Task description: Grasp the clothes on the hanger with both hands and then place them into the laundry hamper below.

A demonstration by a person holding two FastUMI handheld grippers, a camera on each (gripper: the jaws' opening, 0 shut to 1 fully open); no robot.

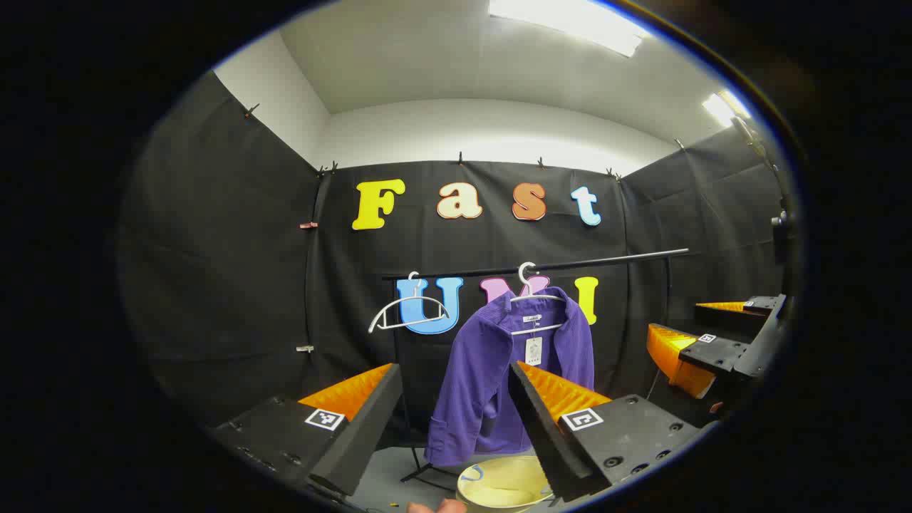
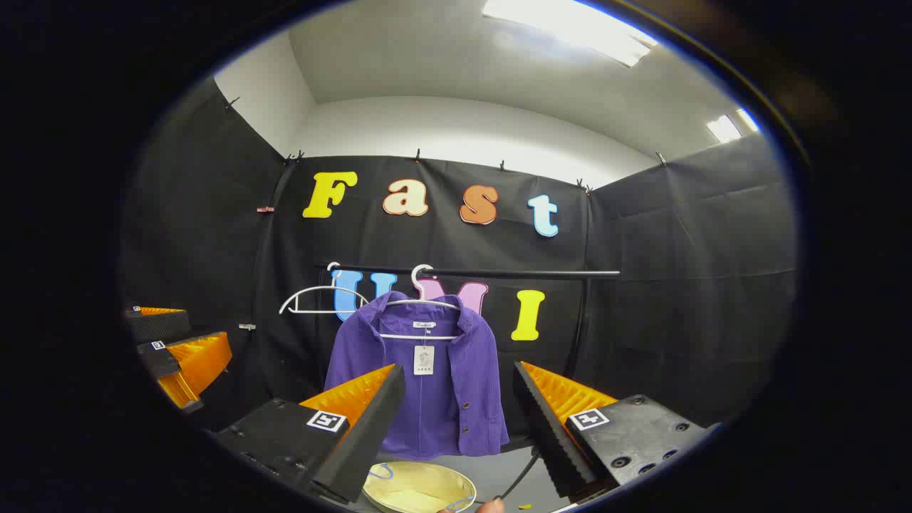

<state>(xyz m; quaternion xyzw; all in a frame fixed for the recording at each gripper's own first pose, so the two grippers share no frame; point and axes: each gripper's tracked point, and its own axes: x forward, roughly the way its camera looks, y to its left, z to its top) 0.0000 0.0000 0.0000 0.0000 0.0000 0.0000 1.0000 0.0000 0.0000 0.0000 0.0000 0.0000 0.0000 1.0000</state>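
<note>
2 hangers (image 1: 410, 313) hung from the rail (image 1: 541, 268) across the back of the booth — 1 bare, at the left, and 1 carrying the purple shirt (image 1: 499, 377). In the left gripper view the shirt hung at an angle, 1 sleeve drooping toward the floor, a white tag (image 1: 534, 350) dangling at its collar. The left gripper (image 1: 456, 377) pointed at it with its jaws spread wide and nothing between them; the shirt showed through the gap, well beyond the fingertips. Below, at the bottom edge, sat the pale yellow hamper (image 1: 502, 484), under the shirt and slightly forward of it, and a fingertip (image 1: 434, 506) of the person showed just beside its rim. Off to the right in that view the right gripper (image 1: 695, 331) was held level with the shirt, apart from it, its jaws also parted. In the right gripper view the shirt (image 2: 427, 385) faced the camera squarely, its buttons running down the front and the tag (image 2: 424, 360) at the neck. The right gripper (image 2: 459, 377) was likewise released and empty, the shirt framed between its fingers but out of reach. The hamper (image 2: 417, 488) lay on the grey floor below the hem. The left gripper (image 2: 182, 349) appeared at the far left, jaws apart, clear of the cloth. The bare hanger (image 2: 317, 299) hung beside the shirt's shoulder.
</note>
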